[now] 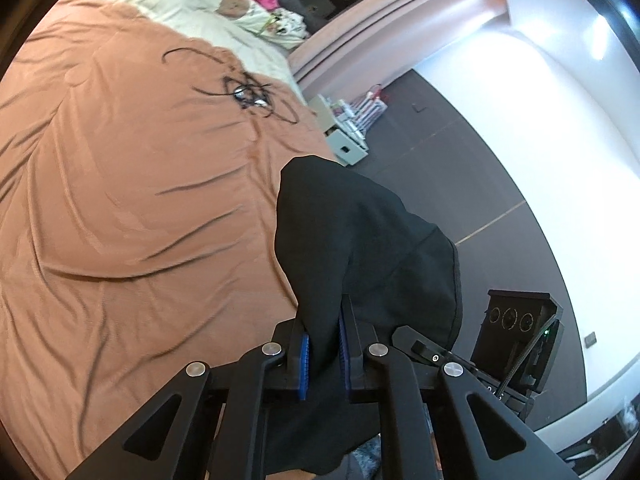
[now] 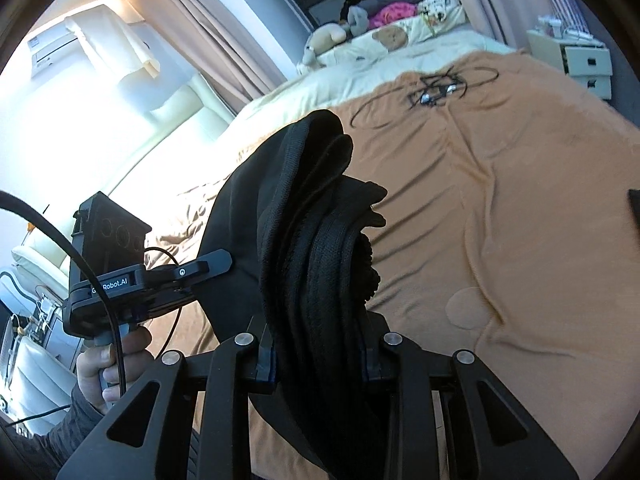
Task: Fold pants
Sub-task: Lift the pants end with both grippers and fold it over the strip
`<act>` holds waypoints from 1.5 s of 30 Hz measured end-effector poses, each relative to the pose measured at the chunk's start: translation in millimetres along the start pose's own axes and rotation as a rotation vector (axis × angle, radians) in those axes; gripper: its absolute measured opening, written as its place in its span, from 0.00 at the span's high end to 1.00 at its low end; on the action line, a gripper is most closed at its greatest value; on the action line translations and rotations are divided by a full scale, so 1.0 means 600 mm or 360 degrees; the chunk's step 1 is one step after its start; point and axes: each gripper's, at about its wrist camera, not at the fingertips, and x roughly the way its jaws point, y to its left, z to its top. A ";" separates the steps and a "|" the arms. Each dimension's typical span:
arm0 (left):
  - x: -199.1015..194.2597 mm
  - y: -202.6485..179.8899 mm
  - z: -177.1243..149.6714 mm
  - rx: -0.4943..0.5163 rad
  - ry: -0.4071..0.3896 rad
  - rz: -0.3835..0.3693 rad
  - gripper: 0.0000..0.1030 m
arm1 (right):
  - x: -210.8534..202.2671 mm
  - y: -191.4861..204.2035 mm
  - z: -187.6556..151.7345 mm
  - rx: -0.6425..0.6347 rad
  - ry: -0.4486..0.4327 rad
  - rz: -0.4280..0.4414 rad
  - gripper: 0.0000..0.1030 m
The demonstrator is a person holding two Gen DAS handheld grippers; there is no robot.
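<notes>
**Black pants pinched in both grippers above the bed**

Left gripper (image 1: 324,354): blue pads (image 1: 305,364) closed onto a fold of the black pants (image 1: 360,248); cloth rises past the fingertips and drapes over the orange blanket's (image 1: 120,200) near edge. Right gripper (image 2: 318,354): jaws clamped on a thick bunch of the same pants (image 2: 312,248), ribbed band visible, held above the blanket. A tangled black cable (image 2: 438,90) lies on the blanket, well beyond the pants. Stuffed toys (image 2: 332,38) sit past the blanket's far end.

I saw a bed (image 1: 120,200) under an orange blanket (image 2: 540,200), pink curtains (image 2: 208,40), dark floor (image 1: 460,160), bright daylight.
</notes>
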 end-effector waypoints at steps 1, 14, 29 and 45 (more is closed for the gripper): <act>-0.003 -0.010 -0.003 0.0014 -0.0002 -0.0011 0.89 | -0.016 0.003 -0.007 -0.0003 -0.0013 -0.0007 0.76; -0.021 -0.149 -0.059 0.0186 0.0010 -0.0131 0.89 | -0.199 0.042 -0.089 -0.0017 -0.0188 -0.0072 0.76; -0.003 -0.275 -0.113 0.0350 0.0070 -0.0245 0.89 | -0.327 0.044 -0.163 0.0006 -0.0336 -0.0134 0.76; 0.156 -0.379 -0.132 0.0417 0.0240 -0.0399 0.89 | -0.436 -0.008 -0.209 0.0029 -0.0431 -0.0250 0.76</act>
